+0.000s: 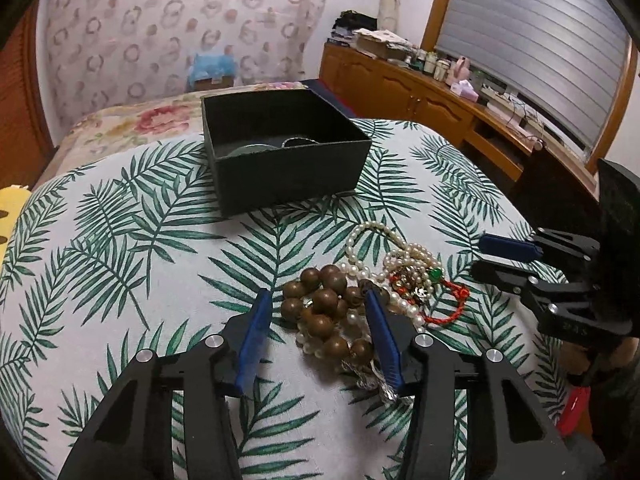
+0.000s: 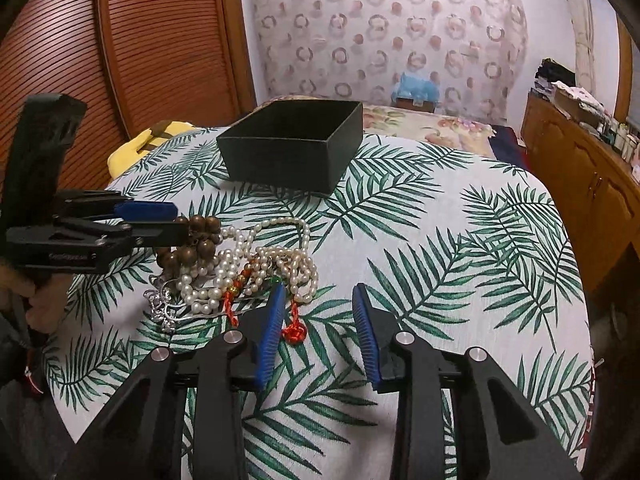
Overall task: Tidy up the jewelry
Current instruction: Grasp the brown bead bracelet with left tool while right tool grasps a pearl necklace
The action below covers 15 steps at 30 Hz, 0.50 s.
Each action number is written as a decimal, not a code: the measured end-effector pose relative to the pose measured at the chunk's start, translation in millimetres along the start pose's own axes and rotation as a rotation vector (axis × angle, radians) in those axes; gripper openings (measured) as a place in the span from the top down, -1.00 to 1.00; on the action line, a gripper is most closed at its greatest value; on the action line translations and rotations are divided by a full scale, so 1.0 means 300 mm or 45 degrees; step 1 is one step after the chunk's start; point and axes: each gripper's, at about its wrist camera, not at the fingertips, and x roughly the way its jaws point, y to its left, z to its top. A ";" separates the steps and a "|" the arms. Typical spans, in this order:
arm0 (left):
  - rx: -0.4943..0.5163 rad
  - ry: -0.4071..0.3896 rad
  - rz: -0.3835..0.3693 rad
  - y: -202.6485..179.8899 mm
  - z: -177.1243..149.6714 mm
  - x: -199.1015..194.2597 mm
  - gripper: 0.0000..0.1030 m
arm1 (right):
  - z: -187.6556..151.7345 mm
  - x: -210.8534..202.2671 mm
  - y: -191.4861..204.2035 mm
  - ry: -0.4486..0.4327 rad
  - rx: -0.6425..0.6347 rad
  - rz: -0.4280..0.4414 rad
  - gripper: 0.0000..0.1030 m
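While the jewelry lies heaped in one tangle on the leaf-print table (image 1: 120,240), the left tool (image 1: 318,316) stands with its blue pads apart, straddling the wooden bead bracelet (image 1: 324,304), likely to pick it out first since it sits on top and nearest. Beside it coil the pearl strands (image 1: 384,252) and a red cord charm (image 2: 294,330); a silver chain (image 2: 160,304) trails at the near edge. The right tool (image 2: 320,322) hovers spread too, its left pad touching or just over the red cord. The black box (image 1: 280,152), open-topped and already holding a few pieces, sits beyond the heap with bare cloth between, leaving a clear lane for carrying; the table edge falls away to the right.
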 end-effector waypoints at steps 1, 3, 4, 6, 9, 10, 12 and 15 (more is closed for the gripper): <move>-0.003 0.004 -0.003 0.002 0.004 0.005 0.17 | -0.002 -0.002 0.000 -0.001 0.001 0.001 0.28; -0.013 0.010 -0.011 0.004 0.007 0.013 0.29 | -0.005 -0.009 0.000 -0.005 0.002 0.004 0.28; -0.018 0.010 -0.017 0.008 0.007 0.013 0.32 | -0.007 -0.013 -0.001 -0.008 0.002 0.006 0.28; -0.023 0.012 -0.024 0.009 0.008 0.013 0.51 | -0.010 -0.017 -0.003 -0.009 0.002 0.008 0.28; -0.015 -0.005 -0.034 -0.003 0.007 -0.004 0.76 | -0.012 -0.019 -0.003 -0.009 0.002 0.012 0.28; -0.008 -0.022 -0.019 -0.007 0.007 -0.016 0.76 | -0.013 -0.020 -0.001 -0.009 0.003 0.014 0.28; 0.002 -0.052 -0.002 -0.013 0.011 -0.040 0.76 | -0.014 -0.019 0.006 -0.010 0.001 0.020 0.28; 0.000 -0.105 0.013 -0.014 0.010 -0.094 0.76 | -0.011 -0.011 0.024 -0.008 -0.011 0.029 0.28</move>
